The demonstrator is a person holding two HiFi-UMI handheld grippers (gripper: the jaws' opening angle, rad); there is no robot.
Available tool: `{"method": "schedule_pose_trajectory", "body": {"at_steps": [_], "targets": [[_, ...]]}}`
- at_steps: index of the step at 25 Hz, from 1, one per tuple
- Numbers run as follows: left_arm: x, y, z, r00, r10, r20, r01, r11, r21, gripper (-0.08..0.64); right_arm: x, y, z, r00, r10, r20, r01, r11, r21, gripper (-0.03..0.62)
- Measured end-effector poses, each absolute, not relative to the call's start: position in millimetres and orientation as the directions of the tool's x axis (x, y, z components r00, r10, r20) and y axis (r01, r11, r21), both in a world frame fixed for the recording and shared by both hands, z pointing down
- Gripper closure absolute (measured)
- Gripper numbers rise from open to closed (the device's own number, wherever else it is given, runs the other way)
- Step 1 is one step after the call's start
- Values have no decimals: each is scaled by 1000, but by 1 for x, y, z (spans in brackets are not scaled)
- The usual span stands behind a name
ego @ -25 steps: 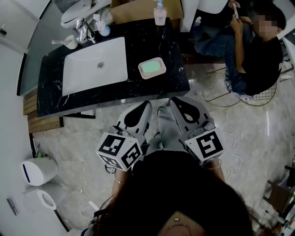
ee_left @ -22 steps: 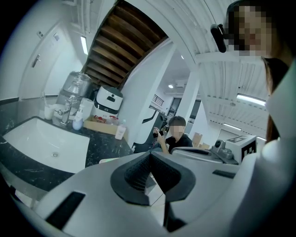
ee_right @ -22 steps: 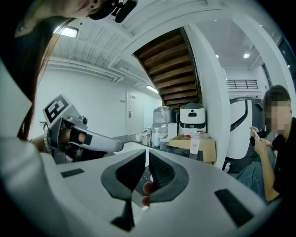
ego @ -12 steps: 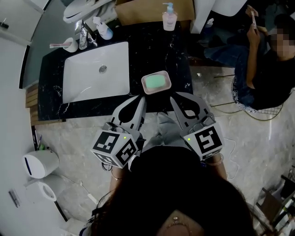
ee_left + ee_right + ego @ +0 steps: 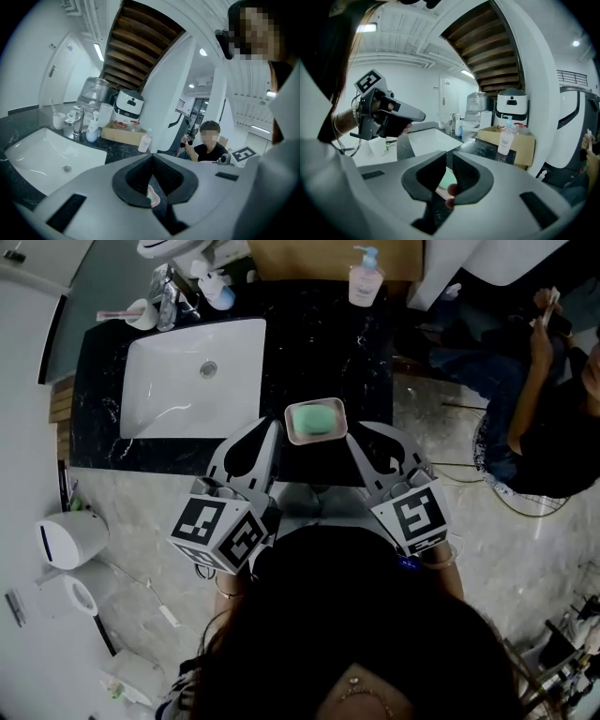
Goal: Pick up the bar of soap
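Note:
A green bar of soap (image 5: 317, 418) lies in a pink dish (image 5: 292, 435) near the front edge of the black marble counter (image 5: 375, 362). My left gripper (image 5: 269, 428) sits just left of the dish, its jaws together. To the right of the dish is my right gripper (image 5: 357, 431), its jaws almost together with only a thin slit and nothing between them. In the right gripper view the soap (image 5: 448, 177) shows through the hole behind the right gripper (image 5: 449, 157) tips. The left gripper (image 5: 151, 157) hides most of the dish (image 5: 154, 199) in its own view.
A white sink (image 5: 192, 379) is set into the counter's left half, with a faucet (image 5: 168, 289) and a cup (image 5: 142, 314) behind it. At the back stand a pump bottle (image 5: 365, 283) and a cardboard box (image 5: 319, 257). A person (image 5: 553, 427) sits at right.
Both grippers have moved forward from over the floor to the counter's front edge. They now flank the soap dish, which was well ahead of them before.

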State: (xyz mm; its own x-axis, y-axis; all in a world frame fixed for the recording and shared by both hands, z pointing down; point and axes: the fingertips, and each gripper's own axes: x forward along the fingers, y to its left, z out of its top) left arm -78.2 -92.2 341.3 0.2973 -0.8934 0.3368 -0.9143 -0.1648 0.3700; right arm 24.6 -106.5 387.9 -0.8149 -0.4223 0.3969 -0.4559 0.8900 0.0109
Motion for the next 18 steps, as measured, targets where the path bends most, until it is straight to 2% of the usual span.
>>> {"method": "schedule_pose_trajectory", "body": {"at_steps": [6,18], "targets": [[-99,-104,349,267,-896,356,-917,-123,380,552,7,-113,405,-818,-359,450,-394,919,18,549],[-133,-122,343,344,-870,354,-905,-207,371,552,-30,-112,444,-780,-259,570,-290,956,38,477]]}}
